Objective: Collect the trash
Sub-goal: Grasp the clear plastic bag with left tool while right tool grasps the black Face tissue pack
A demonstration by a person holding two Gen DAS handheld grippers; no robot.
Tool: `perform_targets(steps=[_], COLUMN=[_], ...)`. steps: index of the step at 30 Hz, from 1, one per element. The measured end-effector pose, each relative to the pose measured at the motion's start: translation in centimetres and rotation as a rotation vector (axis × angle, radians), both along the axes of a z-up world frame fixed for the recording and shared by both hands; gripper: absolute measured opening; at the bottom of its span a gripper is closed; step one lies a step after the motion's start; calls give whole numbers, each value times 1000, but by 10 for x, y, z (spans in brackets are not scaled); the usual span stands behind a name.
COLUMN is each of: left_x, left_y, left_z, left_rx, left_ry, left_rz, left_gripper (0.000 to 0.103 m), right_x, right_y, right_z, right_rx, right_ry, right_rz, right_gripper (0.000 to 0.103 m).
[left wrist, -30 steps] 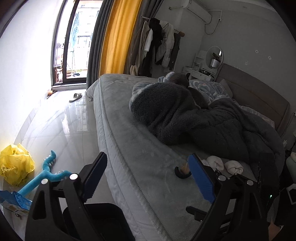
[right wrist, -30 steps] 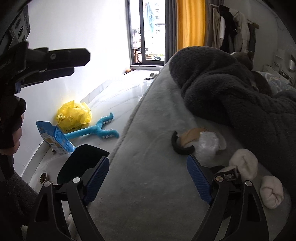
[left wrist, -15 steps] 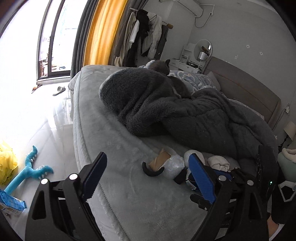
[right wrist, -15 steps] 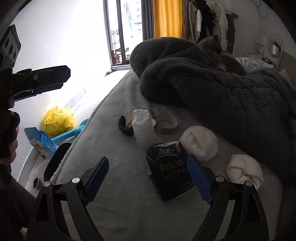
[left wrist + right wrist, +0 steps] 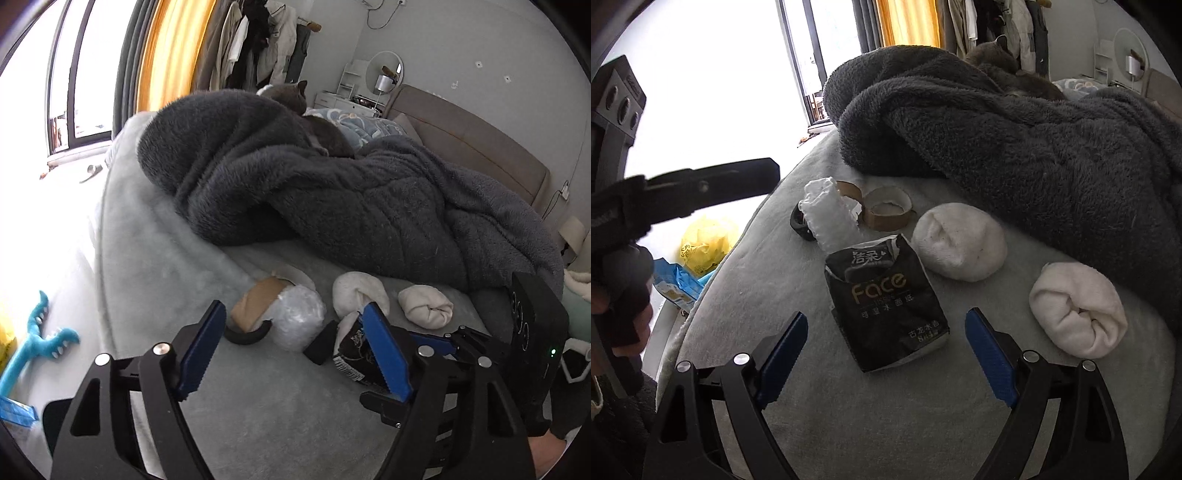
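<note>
Both views are taken from close above the grey bed point(image 5: 155, 266), each aimed forward and downward along blue-padded fingers, and places are given relative to the black tissue pack point(image 5: 886, 306). In the right wrist view the pack is seen almost head-on, centred just beyond the right gripper point(image 5: 886, 354), with the window behind it to the left. In the left wrist view the same pack point(image 5: 351, 350) is seen from its left side, low and partly hidden behind one finger of the left gripper point(image 5: 291, 350). The clear crumpled plastic point(image 5: 295, 321), the two rolled white socks point(image 5: 958, 245) and the dark blanket point(image 5: 1034, 147) beyond the pack are shared by both views.
</note>
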State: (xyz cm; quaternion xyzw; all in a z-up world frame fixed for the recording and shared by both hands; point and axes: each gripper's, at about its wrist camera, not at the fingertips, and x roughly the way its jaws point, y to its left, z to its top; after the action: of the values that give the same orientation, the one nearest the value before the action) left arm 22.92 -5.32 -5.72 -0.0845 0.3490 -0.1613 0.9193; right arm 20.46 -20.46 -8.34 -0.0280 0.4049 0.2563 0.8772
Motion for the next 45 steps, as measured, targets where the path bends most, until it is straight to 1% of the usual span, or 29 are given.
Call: perform_targets(steps=[3, 9, 11, 14, 18, 23, 28, 33, 36, 45], left_x=[9, 16, 17, 20, 24, 31, 39, 41, 38, 18], left_y=[-3, -3, -4, -10, -16, -16, -12, -11, -6, 5], left_z=[-9, -18, -18, -20, -23, -26, -32, -31, -25, 4], left_rx=[-20, -62, -68, -65, -54, -67, -104, -110, -128, -147], left_ry=[34, 65, 69, 74, 83, 105, 135, 133, 119, 35], left_rz=[9, 21, 17, 2, -19, -19, -6, -20, -22, -63], left_gripper=[72, 64, 59, 54, 49, 39, 36, 34, 33, 33], right_x=[3, 9, 8, 10, 17, 17, 18, 20, 18, 15], right_y=[-5, -7, -7, -8, -8, -2, 4, 4, 1, -6], right_z=[-3, -7, -8, -8, -6, -8, -11, -13, -10, 6], right_rx=[17, 26, 32, 34, 40, 20, -3, -1, 6, 26], right_ry=[19, 37, 41, 42, 40, 43, 59, 76, 77, 68], right_rz=[8, 49, 62, 69, 76, 94, 103, 95, 89, 55], right_gripper=[88, 88, 88, 88, 88, 87, 75, 61, 58, 57])
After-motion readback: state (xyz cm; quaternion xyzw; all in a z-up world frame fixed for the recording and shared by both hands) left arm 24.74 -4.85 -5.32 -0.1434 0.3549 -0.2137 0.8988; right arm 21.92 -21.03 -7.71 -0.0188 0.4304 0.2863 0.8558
